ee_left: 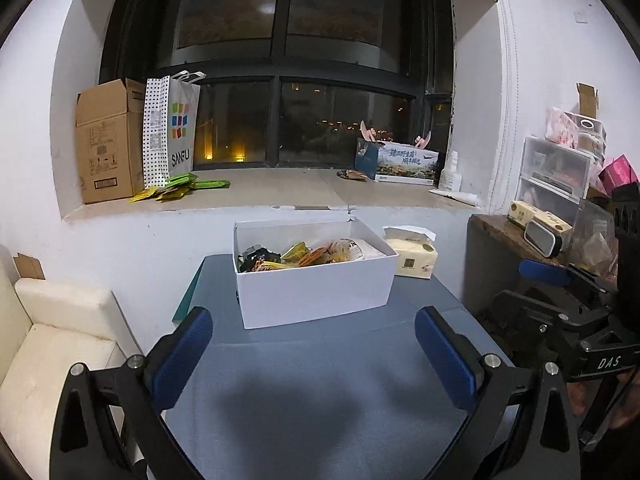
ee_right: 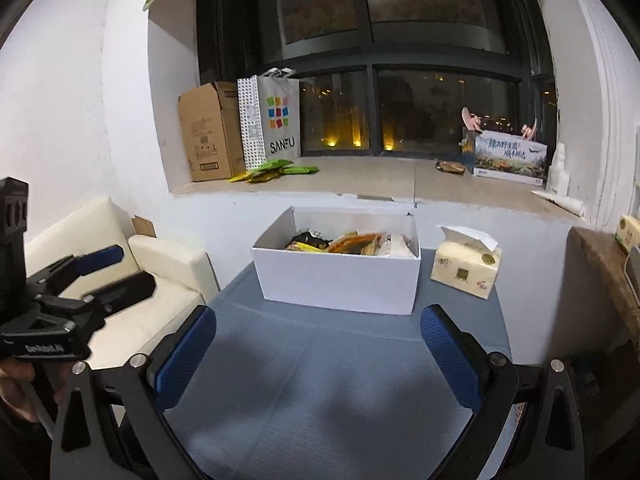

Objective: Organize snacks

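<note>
Both grippers hang low over the near edge of the blue cloth-covered surface (ee_left: 320,360); the left gripper (ee_left: 314,354) has its blue-padded jaws spread wide with nothing between them, and the right gripper (ee_right: 318,356) likewise stands released and empty. Ahead at 12 o'clock, toward the far edge of the surface, sits the open white cardboard box (ee_left: 316,292), already holding a heap of mixed snack packets (ee_left: 304,258) in black, yellow and orange wrappers; a soft pack of cream tissues (ee_left: 414,256) lies just beside it at 1 o'clock. No loose snacks show on the surface, so the gathering looks largely done. Farther off, on the window ledge (ee_left: 280,188), green and yellow sachets (ee_left: 180,188) lie at 11 o'clock beside a white paper shopping bag (ee_left: 176,132); a small brown packet (ee_left: 352,175) rests at 1 o'clock; those may be what remains.
</note>
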`<state>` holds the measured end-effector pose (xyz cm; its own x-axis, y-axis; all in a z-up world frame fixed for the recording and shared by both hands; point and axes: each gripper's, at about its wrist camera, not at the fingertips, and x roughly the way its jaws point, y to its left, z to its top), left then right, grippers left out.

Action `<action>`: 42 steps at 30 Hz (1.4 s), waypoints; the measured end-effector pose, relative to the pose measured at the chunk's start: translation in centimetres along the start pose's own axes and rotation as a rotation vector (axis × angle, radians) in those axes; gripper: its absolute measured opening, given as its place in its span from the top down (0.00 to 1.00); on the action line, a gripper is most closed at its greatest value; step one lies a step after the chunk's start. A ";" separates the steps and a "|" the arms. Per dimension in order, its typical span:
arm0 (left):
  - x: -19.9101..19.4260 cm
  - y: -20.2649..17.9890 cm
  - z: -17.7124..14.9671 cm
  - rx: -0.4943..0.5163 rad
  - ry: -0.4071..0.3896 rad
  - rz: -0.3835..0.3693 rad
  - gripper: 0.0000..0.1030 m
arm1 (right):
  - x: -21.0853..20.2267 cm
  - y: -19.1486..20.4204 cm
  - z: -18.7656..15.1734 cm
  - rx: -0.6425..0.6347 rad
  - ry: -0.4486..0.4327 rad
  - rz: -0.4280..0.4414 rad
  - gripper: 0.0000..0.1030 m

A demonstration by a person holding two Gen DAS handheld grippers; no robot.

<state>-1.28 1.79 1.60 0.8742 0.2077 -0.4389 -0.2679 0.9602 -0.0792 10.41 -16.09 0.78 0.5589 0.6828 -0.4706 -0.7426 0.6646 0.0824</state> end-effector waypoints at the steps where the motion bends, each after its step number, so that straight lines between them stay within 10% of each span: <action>1: 0.1 0.0 0.1 0.000 0.002 0.000 0.00 | -0.1 0.0 0.1 0.001 -0.005 -0.001 0.00; 42: 0.8 0.0 0.2 0.009 0.036 -0.009 0.00 | 0.0 0.2 -0.2 0.011 0.009 0.001 0.00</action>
<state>-0.52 2.01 1.40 0.8613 0.1926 -0.4702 -0.2564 0.9637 -0.0749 10.18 -16.04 0.68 0.5547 0.6805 -0.4788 -0.7388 0.6675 0.0928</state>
